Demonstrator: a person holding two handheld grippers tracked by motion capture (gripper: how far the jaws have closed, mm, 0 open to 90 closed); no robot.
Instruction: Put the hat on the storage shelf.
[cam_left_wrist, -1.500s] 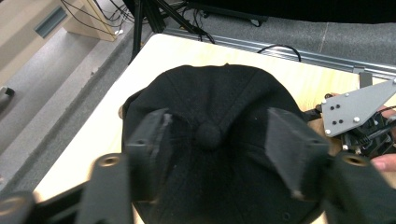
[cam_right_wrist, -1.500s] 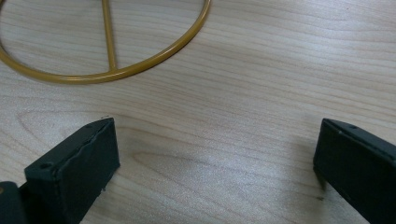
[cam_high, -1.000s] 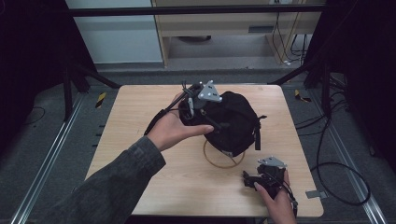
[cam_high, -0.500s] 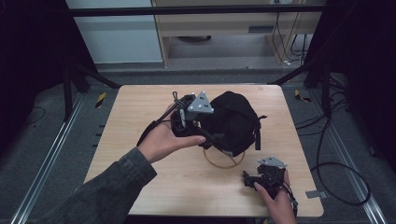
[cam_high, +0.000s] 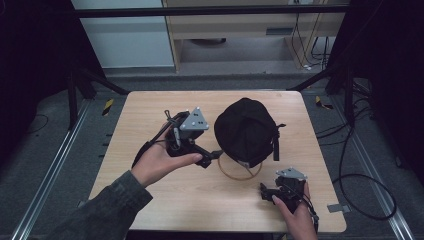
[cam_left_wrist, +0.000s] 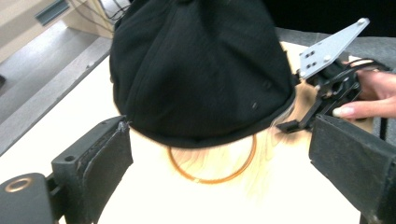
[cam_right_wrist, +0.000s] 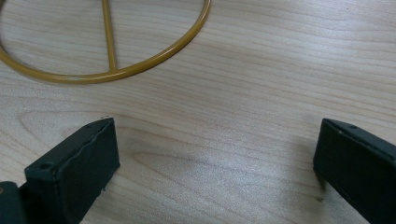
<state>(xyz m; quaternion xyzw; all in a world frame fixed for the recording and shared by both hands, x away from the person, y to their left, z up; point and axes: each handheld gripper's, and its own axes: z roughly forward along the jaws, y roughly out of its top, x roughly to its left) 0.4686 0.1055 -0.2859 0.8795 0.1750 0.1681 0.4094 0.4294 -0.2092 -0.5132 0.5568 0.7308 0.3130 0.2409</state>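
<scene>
A black cap (cam_high: 246, 131) sits perched on a wire stand whose golden ring base (cam_high: 240, 172) rests on the tabletop (cam_high: 150, 105), a little right of the middle and closer to the far edge than the near one; a strap hangs down the cap's right side. The left gripper (cam_high: 212, 156) is held in the person's left hand (cam_high: 157, 162) just left of the cap, lifted off the wood, with its grey three-cornered plate on top and its tips pointing at the cap's lower left edge. In the left gripper view its jaws stand wide apart with nothing between them, the cap (cam_left_wrist: 201, 70) filling the space ahead and the ring base (cam_left_wrist: 212, 163) showing under the cap's rim. The right gripper (cam_high: 265, 192) lies low near the near right corner of the tabletop, in the person's right hand (cam_high: 295, 215), well clear of the cap and just short of the ring base. In the right gripper view its jaws are also spread wide and empty over bare wood, with the ring base (cam_right_wrist: 154, 58) and one straight wire strut ahead of them
</scene>
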